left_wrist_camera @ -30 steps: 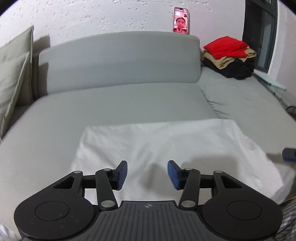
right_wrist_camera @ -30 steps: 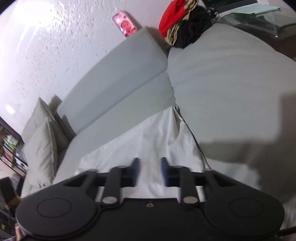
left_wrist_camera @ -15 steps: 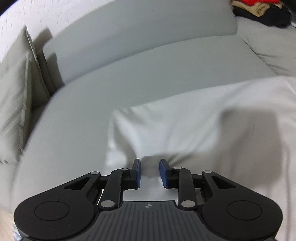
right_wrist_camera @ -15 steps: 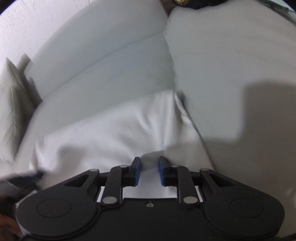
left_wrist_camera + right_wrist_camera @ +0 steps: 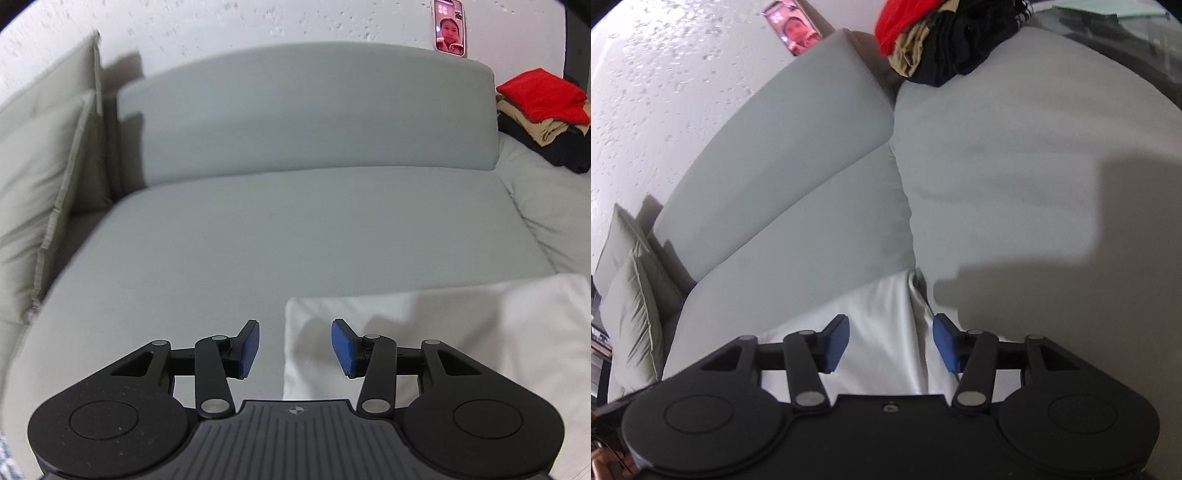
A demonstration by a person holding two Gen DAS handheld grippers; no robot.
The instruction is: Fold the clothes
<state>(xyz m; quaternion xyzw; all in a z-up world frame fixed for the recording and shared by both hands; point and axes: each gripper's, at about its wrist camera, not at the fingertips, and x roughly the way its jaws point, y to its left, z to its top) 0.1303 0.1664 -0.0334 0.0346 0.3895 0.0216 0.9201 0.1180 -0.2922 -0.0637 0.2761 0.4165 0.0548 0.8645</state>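
While the white garment (image 5: 424,332) lies flat on the grey sofa seat (image 5: 295,229), both grippers stand over its two ends and hold nothing. The left gripper (image 5: 294,349) is above the garment's left edge, its jaws have just been opening and now stand wide, with the edge under the gap but not pressed. The right gripper (image 5: 891,343) is above the right edge (near the seam between the cushions), its jaws also just opened, and the cloth is below them, free. I judge that one fold is laid down and released. The next move calls for a new grasp on two corners, taken low and together. A pile of folded clothes (image 5: 543,114) waits at the far right corner.
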